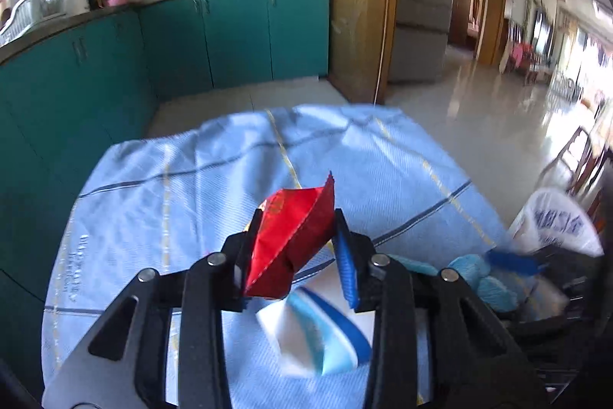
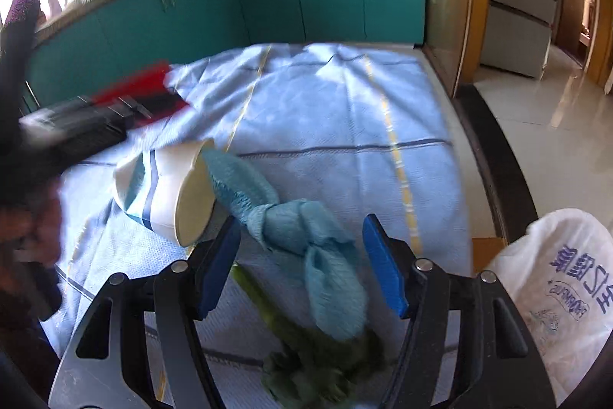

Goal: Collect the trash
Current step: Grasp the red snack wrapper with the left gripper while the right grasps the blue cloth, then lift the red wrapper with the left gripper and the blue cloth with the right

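The left gripper (image 1: 295, 248) has its fingers clamped on a red wrapper (image 1: 293, 242), lifted clear of the blue cloth (image 1: 172, 179) that covers the counter. So 1 piece of trash is in hand but, by the look of it, not yet bagged.

The right gripper (image 2: 302, 263) holds nothing; its fingers stand apart on either side of a knotted blue rag (image 2: 302, 232). At 6 o'clock in the right wrist view, just under that gripper, a green vegetable scrap (image 2: 318, 359) lies on the cloth. At 10 o'clock from the rag, touching it, a paper cup (image 2: 168, 194) lies on its side.

A white bag (image 2: 559, 298) sits at 4 o'clock in the right view, off the counter's edge; its contents cannot be seen. It is probably where the trash goes.

Farther off, the cloth is bare out to the teal cabinets (image 1: 230, 37) at 12 o'clock.

Judged from this, the task is in its early part: 3 pieces remain on the cloth, and the wrapper has yet to reach the bag.
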Available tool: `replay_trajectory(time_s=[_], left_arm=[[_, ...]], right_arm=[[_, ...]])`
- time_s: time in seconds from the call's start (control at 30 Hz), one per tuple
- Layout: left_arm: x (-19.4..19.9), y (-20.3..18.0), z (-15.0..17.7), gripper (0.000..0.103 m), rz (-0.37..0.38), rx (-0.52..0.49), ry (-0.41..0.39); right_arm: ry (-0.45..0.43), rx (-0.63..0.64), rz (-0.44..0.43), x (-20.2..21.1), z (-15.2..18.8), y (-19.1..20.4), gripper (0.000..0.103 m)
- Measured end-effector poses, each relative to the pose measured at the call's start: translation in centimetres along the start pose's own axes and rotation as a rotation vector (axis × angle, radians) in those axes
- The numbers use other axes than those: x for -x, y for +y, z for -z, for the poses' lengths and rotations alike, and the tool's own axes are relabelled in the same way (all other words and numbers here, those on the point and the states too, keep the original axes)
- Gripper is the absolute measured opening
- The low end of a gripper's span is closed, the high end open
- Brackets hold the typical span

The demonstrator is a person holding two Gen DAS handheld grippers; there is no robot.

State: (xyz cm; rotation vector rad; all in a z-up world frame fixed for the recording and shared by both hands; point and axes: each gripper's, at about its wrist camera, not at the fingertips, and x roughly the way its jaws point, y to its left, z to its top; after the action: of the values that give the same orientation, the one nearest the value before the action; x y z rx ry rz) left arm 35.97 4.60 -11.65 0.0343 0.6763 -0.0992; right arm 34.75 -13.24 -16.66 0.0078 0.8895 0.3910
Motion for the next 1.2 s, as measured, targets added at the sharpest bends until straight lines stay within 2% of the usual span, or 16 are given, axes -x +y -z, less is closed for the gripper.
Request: replay_trajectory(time_s=[0.1, 0.13, 0.17, 0.27, 0.43, 0.63, 0.83, 0.93, 1.07, 1.2], left_arm=[[3.1, 1.2, 0.3, 0.036, -0.007, 0.030, -0.061], [4.0, 1.4, 0.3, 0.036, -0.002, 0.040, -0.076], [4.9, 1.7, 0.4, 0.036, 0.008, 0.056, -0.094], [6.4, 1.8, 0.9, 0.036, 0.014, 0.068, -0.116], [7.1, 1.3, 2.1, 0.036, -0.020, 0.038, -0.112], [8.4, 1.6, 4.4, 0.036, -0.024, 0.048, -0.098], [8.6, 1.1, 7.0, 0.037, -0.016, 0.031, -0.046], [7.8, -0.1, 8.3, 0.037, 0.033, 0.007, 0.015], [6.5, -2.5, 9.7, 0.037, 0.021, -0.083, 0.073], [5.8, -2.9, 10.2, 0.038, 0.022, -0.098, 0.108]], right_arm=[[0.022, 0.026, 0.021, -1.1, 0.1, 0.9, 0.065], [0.018, 0.035, 0.029, -1.0, 0.2, 1.1, 0.060], [0.015, 0.049, 0.038, -1.0, 0.3, 1.3, 0.047], [-0.004, 0.068, 0.026, -0.5, 0.8, 1.9, 0.039], [-0.055, 0.066, 0.011, 2.0, 1.6, 1.7, 0.038], [-0.170, 0.014, -0.048, 6.1, 1.6, 0.2, 0.038], [-0.144, -0.009, -0.028, 6.1, 2.0, -1.0, 0.038], [-0.129, -0.015, -0.016, 6.1, 2.5, -1.3, 0.038], [-0.122, -0.023, -0.017, 6.0, 2.7, -1.3, 0.038], [-0.117, -0.017, -0.016, 5.7, 2.6, -1.1, 0.038]])
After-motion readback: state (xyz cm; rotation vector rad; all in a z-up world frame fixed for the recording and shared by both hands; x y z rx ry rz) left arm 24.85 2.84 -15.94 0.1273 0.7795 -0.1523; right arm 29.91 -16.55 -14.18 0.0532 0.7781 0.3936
